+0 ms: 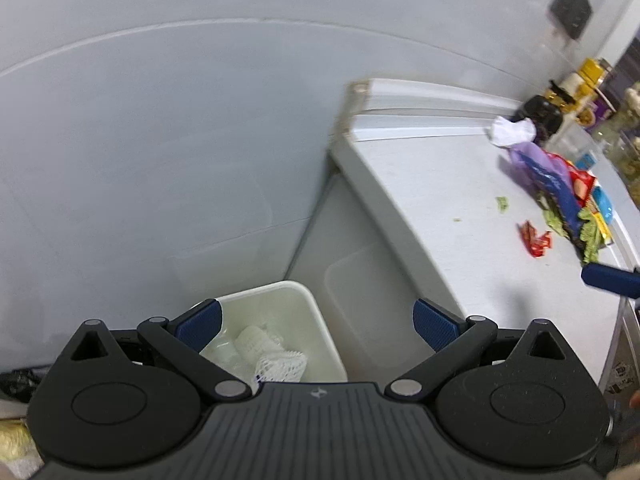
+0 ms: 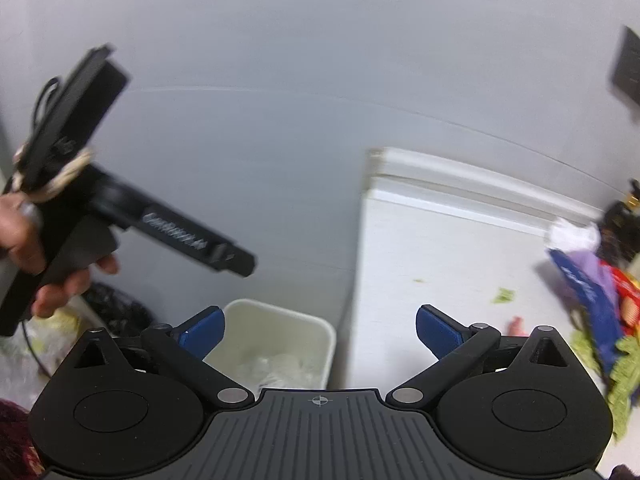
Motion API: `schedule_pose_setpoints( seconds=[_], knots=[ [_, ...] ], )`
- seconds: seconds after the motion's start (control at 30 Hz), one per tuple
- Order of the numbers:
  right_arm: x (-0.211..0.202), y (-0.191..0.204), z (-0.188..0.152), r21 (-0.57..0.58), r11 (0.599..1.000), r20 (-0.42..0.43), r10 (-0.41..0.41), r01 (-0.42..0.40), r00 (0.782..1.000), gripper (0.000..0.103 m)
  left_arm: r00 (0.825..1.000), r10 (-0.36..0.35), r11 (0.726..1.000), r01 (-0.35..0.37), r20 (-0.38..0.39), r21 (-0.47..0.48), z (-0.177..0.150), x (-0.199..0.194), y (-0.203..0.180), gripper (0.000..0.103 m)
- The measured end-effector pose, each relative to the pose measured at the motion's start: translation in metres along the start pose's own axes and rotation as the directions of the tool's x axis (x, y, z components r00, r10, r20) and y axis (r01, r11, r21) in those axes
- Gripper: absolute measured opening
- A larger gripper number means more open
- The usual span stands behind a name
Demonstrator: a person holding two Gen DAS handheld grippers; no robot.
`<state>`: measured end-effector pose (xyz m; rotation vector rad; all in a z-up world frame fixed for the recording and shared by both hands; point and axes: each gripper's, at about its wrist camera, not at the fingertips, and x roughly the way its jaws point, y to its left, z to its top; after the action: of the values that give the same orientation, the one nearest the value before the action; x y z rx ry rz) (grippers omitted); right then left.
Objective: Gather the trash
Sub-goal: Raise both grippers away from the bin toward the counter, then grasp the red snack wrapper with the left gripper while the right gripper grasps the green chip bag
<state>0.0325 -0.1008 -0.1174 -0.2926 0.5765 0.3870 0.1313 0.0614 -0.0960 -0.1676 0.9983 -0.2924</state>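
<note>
A white bin (image 1: pixel 296 300) stands on the floor against the side of a white chest-like counter (image 1: pixel 432 184); foam netting (image 1: pixel 276 364) and clear wrappings lie inside it. My left gripper (image 1: pixel 318 322) hangs open above the bin with nothing between its blue pads. My right gripper (image 2: pixel 320 330) is also open and empty, over the bin (image 2: pixel 280 320) and the counter's corner (image 2: pixel 420 248). Trash lies on the counter: a blue and purple bag (image 1: pixel 556 184), a red wrapper (image 1: pixel 534 238), crumpled white paper (image 1: pixel 512 130) and green leaf scraps (image 1: pixel 502 203). The same bag (image 2: pixel 584 284) shows in the right wrist view.
A hand (image 2: pixel 60 284) holds the left gripper's body (image 2: pixel 100 208) at the left of the right wrist view. Bottles and jars (image 1: pixel 576 92) stand at the counter's far end. A grey wall runs behind everything. Dark bags and clutter (image 2: pixel 116 312) lie on the floor left of the bin.
</note>
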Motion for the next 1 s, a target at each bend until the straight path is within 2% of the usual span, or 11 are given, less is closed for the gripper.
schedule_pose_setpoints(
  seconds=[0.4,0.6,0.8,1.0],
  knots=[
    [-0.021,-0.104,-0.022,0.187,0.975,0.042,-0.128,0.118,0.991,0.103,0.996,-0.071,0.996,0.069,0.044,0.051,0.015,0.013,-0.064,0.102],
    [-0.035,-0.163,-0.034,0.22,0.959,0.034,-0.189,0.177,0.981,0.103,0.994,-0.105,0.991,0.1,0.043,0.09,0.034,0.025,-0.104,0.102],
    [-0.037,-0.222,-0.043,0.24,0.94,0.013,-0.253,0.243,0.967,0.103,0.986,-0.151,0.976,0.137,0.076,0.167,0.059,0.033,-0.153,0.102],
    [-0.037,-0.273,-0.051,0.273,0.92,-0.005,-0.293,0.283,0.956,0.103,0.971,-0.22,0.95,0.192,0.092,0.246,0.074,0.047,-0.207,0.098]
  ],
)
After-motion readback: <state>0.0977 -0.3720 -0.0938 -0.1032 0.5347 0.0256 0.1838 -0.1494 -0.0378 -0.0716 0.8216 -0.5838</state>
